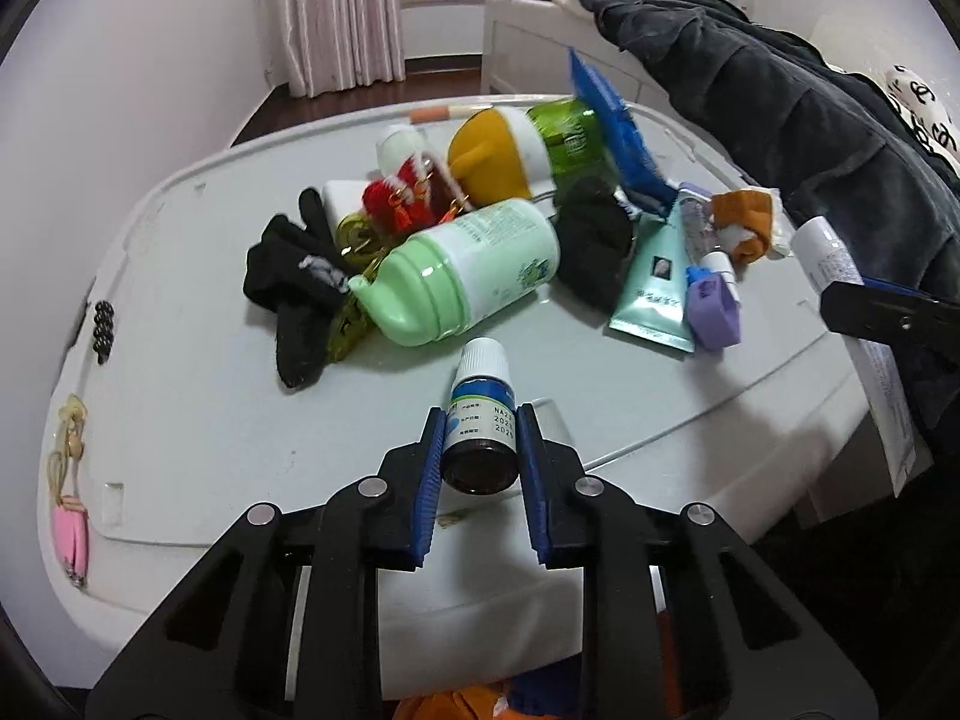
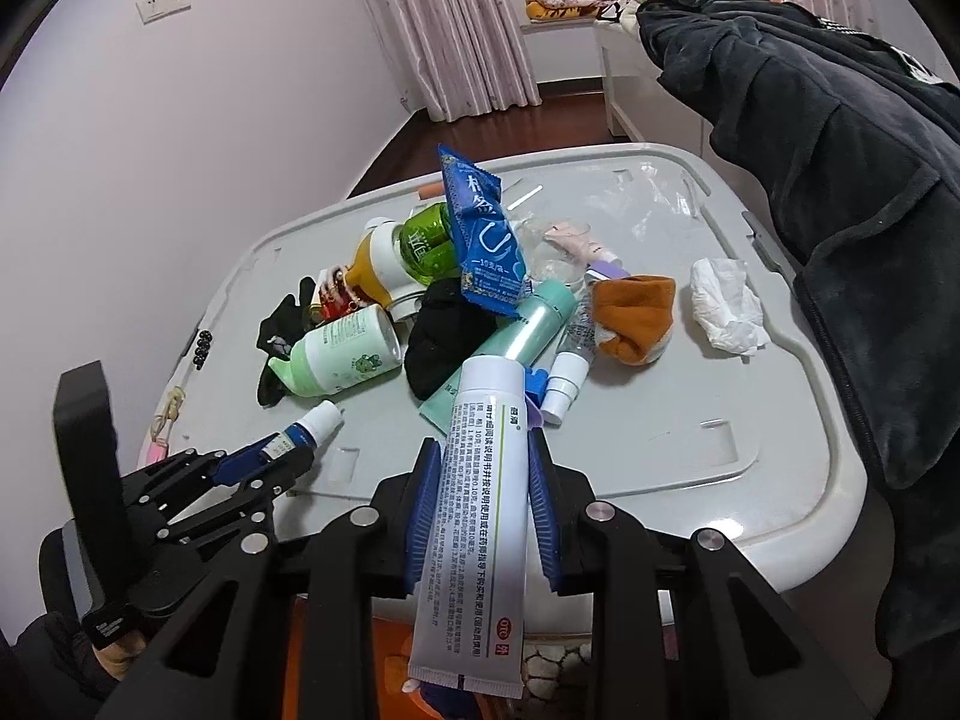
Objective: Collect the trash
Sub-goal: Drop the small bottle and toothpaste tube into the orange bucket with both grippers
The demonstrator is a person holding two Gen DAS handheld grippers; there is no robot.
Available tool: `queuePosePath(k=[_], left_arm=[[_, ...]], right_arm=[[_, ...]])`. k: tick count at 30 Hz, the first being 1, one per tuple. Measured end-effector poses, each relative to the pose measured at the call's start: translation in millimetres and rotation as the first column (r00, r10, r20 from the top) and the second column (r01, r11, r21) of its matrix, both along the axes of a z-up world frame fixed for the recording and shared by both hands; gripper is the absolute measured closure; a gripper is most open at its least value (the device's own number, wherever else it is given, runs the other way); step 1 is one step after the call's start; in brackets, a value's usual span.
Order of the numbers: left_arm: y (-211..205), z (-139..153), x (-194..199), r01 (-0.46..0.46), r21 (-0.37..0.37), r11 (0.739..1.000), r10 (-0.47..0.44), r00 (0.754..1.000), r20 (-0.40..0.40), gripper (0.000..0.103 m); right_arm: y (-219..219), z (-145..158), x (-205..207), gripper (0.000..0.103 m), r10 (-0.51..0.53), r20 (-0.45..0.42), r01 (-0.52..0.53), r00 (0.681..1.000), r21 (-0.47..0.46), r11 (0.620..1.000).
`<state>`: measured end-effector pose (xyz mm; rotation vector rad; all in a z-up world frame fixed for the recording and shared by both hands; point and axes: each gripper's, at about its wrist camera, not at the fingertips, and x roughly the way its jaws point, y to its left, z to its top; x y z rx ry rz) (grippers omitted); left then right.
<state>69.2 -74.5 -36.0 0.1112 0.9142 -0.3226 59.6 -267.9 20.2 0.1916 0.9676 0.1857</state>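
Note:
My left gripper (image 1: 481, 420) is shut on a small brown dropper bottle (image 1: 482, 414) with a white cap and blue label, near the front edge of the white lid (image 1: 180, 396). The same bottle (image 2: 309, 427) and left gripper (image 2: 273, 450) appear low on the left in the right wrist view. My right gripper (image 2: 483, 456) is shut on a white ointment tube (image 2: 480, 504) that stands up between the blue pads. Behind lies a pile: a green and white bottle (image 1: 474, 270), a blue sachet (image 2: 483, 234), a mint tube (image 2: 528, 324), black socks (image 1: 294, 288).
A crumpled white tissue (image 2: 726, 306) lies at the lid's right side. An orange sock (image 2: 636, 318), a yellow and green bottle (image 1: 528, 150) and a purple clip (image 1: 714, 306) sit in the pile. A dark jacket (image 1: 780, 108) hangs at the right. A hair tie with pink charm (image 1: 71, 510) lies far left.

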Motion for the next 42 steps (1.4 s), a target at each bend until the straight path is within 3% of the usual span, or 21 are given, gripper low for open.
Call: queuePosePath(k=[6,9,12,17,22,23,24,25,26,33,37,42], left_arm=[[11.5,24.7,-22.7,0.000,-0.026,1.000,0.001,1.000,0.028,0.080],[19.5,45.1,-51.5,0.024,-0.038,0.999,-0.022,0.998,0.056,0.080],[27.2,56.8,-85.7,0.054,-0.021,0.998,-0.052,0.997,0.055,0.080],[37.4,48.0,-130.3,0.070,-0.018,0.997,-0.071,0.997,-0.038,0.080],[37.7,24.5,-151.3,0.114,0.002,0.994,-0.112,0.985,-0.133,0.079],[37.5,15.9,-151.3,0.109,0.011,0.994,-0.106,0.981,-0.159,0.073],[39.0,11.1,-150.0,0.104,0.009,0.995,-0.100,0.979,-0.177,0.065],[40.0,3.3,-147.1,0.096,-0.003,0.995,-0.095,0.973,-0.211,0.042],[42.0,-0.7,-144.6,0.081,-0.006,0.997,-0.080,0.970,-0.231,0.032],[46.9,-1.1,-137.1,0.070,-0.043,0.997,-0.078,0.969,-0.233,0.029],[43.8,1.2,-127.3,0.067,-0.033,0.997,-0.072,0.977,-0.202,0.023],[42.5,3.7,-115.3,0.053,-0.053,0.997,-0.062,0.979,-0.194,0.023]], right_arm=[[5.0,9.1,-12.2,0.074,0.021,0.022,-0.021,1.000,0.007,1.000],[14.5,14.0,-35.0,0.074,0.084,0.017,-0.085,0.996,0.037,0.996],[27.9,9.4,-65.6,0.074,0.176,-0.045,-0.172,0.983,0.076,0.982],[49.9,-4.4,-101.8,0.074,0.282,-0.137,-0.272,0.950,0.086,0.959],[71.6,-19.8,-118.6,0.071,0.344,-0.199,-0.340,0.918,0.056,0.939],[75.9,-23.6,-118.5,0.067,0.348,-0.212,-0.347,0.913,0.048,0.937],[77.0,-27.3,-117.4,0.054,0.347,-0.220,-0.349,0.912,0.035,0.937],[79.5,-33.2,-115.5,0.050,0.336,-0.226,-0.345,0.914,-0.001,0.939],[78.7,-36.5,-112.2,0.050,0.323,-0.223,-0.336,0.920,-0.024,0.941],[33.2,-21.7,-49.6,0.051,0.145,-0.129,-0.160,0.981,-0.114,0.981],[26.3,-24.2,2.4,0.052,0.101,-0.095,-0.119,0.990,-0.203,0.972],[24.1,-48.1,50.2,0.057,0.085,-0.159,-0.117,0.984,-0.206,0.971]])
